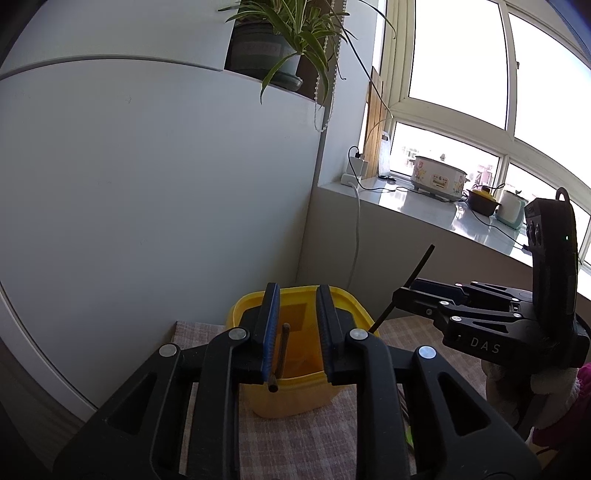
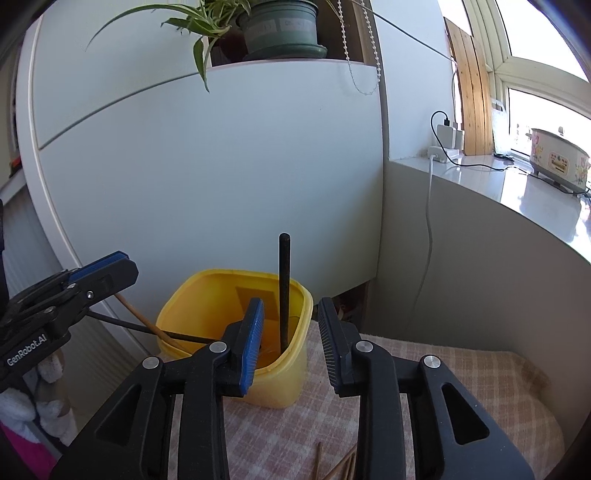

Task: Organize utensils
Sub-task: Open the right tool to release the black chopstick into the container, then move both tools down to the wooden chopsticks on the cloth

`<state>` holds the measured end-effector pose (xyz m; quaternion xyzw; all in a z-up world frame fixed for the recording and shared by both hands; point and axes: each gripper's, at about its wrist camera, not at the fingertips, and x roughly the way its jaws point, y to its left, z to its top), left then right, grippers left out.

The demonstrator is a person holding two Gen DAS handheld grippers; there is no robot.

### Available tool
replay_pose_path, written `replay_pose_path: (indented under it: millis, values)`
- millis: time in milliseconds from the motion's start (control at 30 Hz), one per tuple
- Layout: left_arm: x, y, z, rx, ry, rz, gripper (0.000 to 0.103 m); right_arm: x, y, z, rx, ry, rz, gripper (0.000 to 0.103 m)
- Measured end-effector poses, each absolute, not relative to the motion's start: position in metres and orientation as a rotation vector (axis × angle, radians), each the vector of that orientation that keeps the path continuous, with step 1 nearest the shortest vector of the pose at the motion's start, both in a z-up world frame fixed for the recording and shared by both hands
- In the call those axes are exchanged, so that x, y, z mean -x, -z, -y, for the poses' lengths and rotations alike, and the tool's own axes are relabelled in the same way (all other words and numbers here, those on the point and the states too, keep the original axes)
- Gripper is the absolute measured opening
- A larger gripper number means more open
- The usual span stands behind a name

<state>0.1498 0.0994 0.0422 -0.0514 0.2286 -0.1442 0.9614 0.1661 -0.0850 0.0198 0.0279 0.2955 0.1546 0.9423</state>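
Both tools parted: left tool (image 1: pixel 293 332) and right tool (image 2: pixel 290 341) each loose around a dark chopstick (image 2: pixel 284 291) (pads apparently clear); widen fully, lift straight above the yellow tub (image 2: pixel 236 332).

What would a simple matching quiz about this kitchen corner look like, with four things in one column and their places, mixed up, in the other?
Things:
1. yellow container
2. potted plant
3. flowered cooker
4. dark stick

Places:
a. on the windowsill
b. standing inside the yellow container
c. on the checked cloth
d. on top of the white cabinet

Pairs: 1-c, 2-d, 3-a, 4-b
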Motion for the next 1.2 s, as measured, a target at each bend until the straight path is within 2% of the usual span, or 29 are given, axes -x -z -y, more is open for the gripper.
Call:
replay_pose_path:
  millis: [67, 500, 733, 1200]
  values:
    - [-0.146, -0.044, -0.1, 0.103, 0.287, -0.458, 0.019, -0.16, -0.022, 0.088, -0.056, -0.307, -0.59, 0.043]
    - [-0.115, -0.06, -0.092, 0.08, 0.28, -0.414, 0.02, -0.128, -0.035, 0.111, -0.08, -0.298, -0.554, 0.044]
    - [-0.094, -0.066, -0.075, 0.041, 0.307, -0.403, 0.02, -0.111, -0.038, 0.132, -0.088, -0.265, -0.531, 0.054]
    - [-0.087, -0.034, -0.021, -0.046, 0.427, -0.532, 0.02, -0.086, -0.008, 0.182, -0.107, -0.18, -0.599, 0.055]
